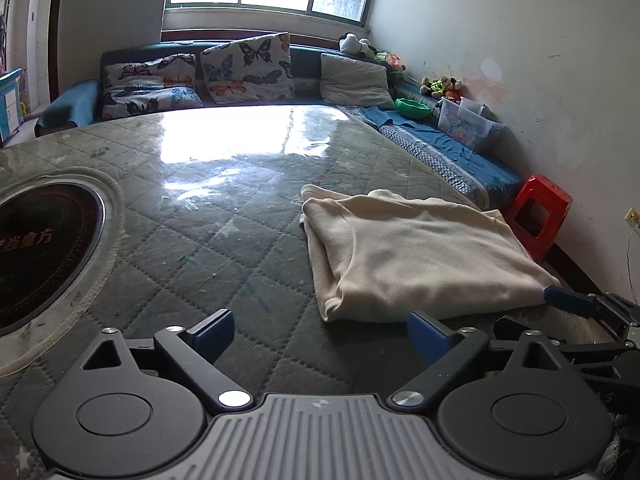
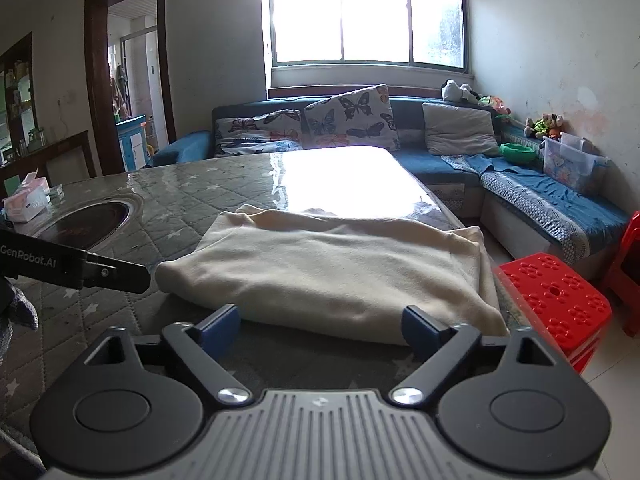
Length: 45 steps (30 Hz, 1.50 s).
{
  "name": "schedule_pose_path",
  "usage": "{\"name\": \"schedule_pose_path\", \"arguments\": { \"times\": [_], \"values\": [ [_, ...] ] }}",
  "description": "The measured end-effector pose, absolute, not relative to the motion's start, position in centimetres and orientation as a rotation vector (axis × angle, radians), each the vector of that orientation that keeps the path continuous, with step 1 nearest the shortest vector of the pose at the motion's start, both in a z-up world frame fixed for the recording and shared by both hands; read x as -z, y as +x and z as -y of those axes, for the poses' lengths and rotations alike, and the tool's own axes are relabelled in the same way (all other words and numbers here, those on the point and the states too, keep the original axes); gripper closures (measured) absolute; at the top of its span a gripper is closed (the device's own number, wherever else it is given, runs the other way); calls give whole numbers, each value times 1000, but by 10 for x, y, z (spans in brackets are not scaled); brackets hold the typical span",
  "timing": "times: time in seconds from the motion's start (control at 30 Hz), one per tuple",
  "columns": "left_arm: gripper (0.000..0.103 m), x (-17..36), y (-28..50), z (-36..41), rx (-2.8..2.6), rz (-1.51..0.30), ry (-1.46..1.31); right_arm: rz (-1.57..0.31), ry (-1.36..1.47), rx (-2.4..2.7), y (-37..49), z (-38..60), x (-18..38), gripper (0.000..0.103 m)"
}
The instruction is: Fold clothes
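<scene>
A cream garment (image 1: 416,252) lies folded into a thick rectangle on the quilted grey table (image 1: 208,248), near its right edge. My left gripper (image 1: 320,330) is open and empty, just in front of the garment's near left corner. In the right wrist view the garment (image 2: 332,264) lies straight ahead. My right gripper (image 2: 320,322) is open and empty, its blue pads (image 2: 222,326) at the garment's near edge. The right gripper's blue finger shows in the left wrist view (image 1: 568,300) by the garment's near right corner. The left gripper's arm shows in the right wrist view (image 2: 80,266).
A round dark hotplate (image 1: 44,248) is set into the table at the left. A tissue pack (image 2: 26,200) sits at the table's far left. A red plastic stool (image 2: 556,300) stands right of the table. A blue sofa with butterfly cushions (image 2: 348,116) runs behind.
</scene>
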State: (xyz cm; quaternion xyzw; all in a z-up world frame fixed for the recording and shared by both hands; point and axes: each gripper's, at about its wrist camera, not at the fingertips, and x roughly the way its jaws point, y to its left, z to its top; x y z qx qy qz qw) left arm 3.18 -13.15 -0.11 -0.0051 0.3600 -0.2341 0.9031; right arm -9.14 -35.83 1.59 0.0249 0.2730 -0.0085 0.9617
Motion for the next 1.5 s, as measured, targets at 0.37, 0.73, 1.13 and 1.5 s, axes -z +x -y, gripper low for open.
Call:
{"name": "schedule_pose_path", "arguments": {
  "times": [0.37,0.73,1.13,1.5],
  "values": [
    [0,1,15,117,473,-723,-23,-526,49,95,-107,344,-19,0],
    [0,0,-9,107,452,-694,3,-523,97,142,-118,333,-18,0],
    [0,0,-35,103,446,-678,17,-524,113,180,-136,324,-17,0],
    [0,-4,-59,101,451,-643,13,-514,108,184,-154,319,-18,0]
  ]
}}
